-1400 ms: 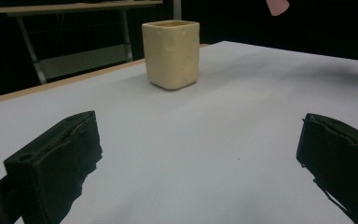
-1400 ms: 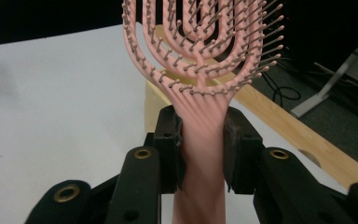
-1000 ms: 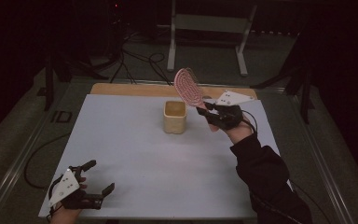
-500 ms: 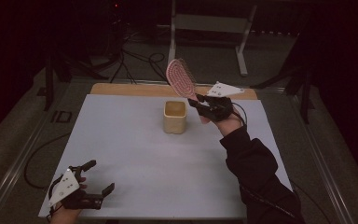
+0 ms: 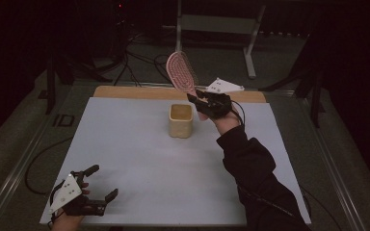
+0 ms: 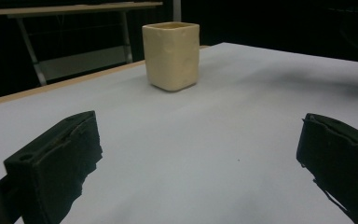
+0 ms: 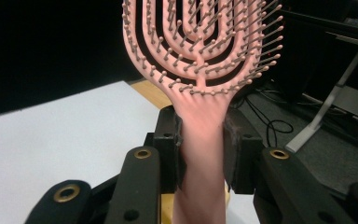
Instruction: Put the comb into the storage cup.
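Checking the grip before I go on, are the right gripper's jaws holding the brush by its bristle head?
No, the jaws clamp the pink hairbrush by its handle, below the bristles.

Dim throughout; surroundings nearly black. The tabletop (image 5: pixel 139 159) is the brightest surface, evenly lit, shadows faint and soft. High view grainy. Brush (image 7: pixel 200 51) sharp close up; background behind it soft. No glare.

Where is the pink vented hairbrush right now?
In the high view the pink vented hairbrush is held up by its handle in the right gripper, above and just right of the cream square cup.
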The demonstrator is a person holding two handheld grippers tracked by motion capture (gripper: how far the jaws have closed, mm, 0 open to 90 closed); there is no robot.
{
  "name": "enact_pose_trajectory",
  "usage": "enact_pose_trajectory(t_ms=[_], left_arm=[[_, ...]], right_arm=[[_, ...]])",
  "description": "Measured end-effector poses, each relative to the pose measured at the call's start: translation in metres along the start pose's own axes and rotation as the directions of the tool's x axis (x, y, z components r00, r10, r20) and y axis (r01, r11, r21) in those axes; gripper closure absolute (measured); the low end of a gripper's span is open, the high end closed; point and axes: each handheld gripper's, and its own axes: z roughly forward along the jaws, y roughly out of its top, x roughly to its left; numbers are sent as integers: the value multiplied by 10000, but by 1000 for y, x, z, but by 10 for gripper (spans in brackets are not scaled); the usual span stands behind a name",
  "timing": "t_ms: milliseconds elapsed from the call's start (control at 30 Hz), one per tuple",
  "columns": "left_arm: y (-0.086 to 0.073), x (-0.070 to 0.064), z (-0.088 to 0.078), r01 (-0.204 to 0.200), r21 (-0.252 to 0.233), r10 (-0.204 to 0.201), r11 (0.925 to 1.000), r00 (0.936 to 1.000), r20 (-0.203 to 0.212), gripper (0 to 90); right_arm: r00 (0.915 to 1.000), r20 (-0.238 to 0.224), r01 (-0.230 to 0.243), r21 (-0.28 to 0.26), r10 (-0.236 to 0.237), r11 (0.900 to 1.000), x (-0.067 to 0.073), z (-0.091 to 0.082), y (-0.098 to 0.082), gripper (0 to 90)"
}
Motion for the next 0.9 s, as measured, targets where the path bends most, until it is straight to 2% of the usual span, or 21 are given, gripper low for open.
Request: enact_pose_trajectory(t_ms=[267, 667, 900], left_arm=[[0, 0, 0, 2, 34, -2, 10000, 10000, 6, 0], [0, 0, -1, 37, -54, -37, 10000, 10000, 27, 0], [0, 0, -1, 32, -67, -31, 10000, 10000, 49, 0]], right_arm=[[9982, 370, -466, -421, 482, 9980, 2, 13, 1, 706], [9945, 677, -750, -712, 798, 9946, 7, 38, -5, 707], [9887, 723, -1229, -1117, 1315, 9861, 7, 47, -9, 707]])
